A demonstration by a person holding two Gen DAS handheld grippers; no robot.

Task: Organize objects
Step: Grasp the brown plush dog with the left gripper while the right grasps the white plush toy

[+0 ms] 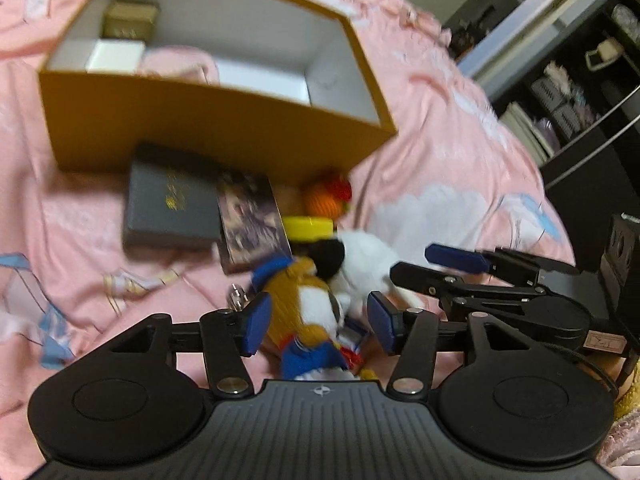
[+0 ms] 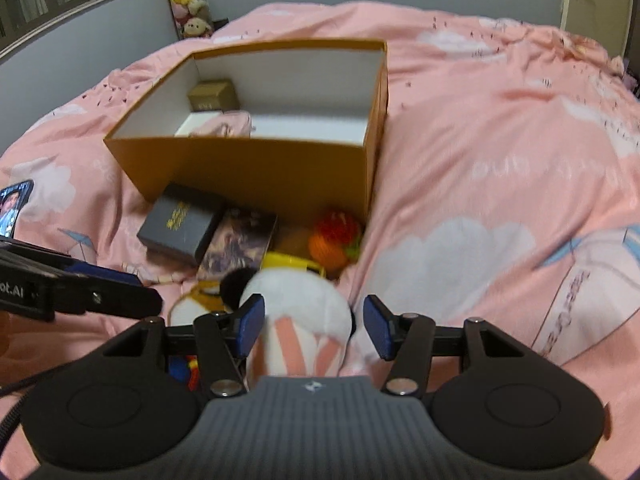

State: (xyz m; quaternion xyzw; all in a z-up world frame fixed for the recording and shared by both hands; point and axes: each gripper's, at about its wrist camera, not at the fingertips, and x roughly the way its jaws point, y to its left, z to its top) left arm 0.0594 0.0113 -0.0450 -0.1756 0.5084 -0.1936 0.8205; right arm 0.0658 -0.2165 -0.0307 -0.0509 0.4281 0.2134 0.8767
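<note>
Two grippers hover over the toy pile on the pink bed, fingers spread, nothing pinched yet.
The left gripper (image 1: 316,326) straddles the orange-and-blue plush (image 1: 298,312); the right gripper (image 2: 314,328) straddles the white plush (image 2: 298,300). The step looks like the pick-up: next, close, then lift into the mustard cardboard box (image 2: 256,172), which holds a gold box (image 2: 214,96), a white box (image 2: 198,124) and pink cloth (image 2: 226,124).

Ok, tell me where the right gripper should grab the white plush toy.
Probably its rounded white body, from above: that part already sits between the open right gripper, and it is soft enough to squeeze. Avoid the black ear beside the orange plush.
</note>
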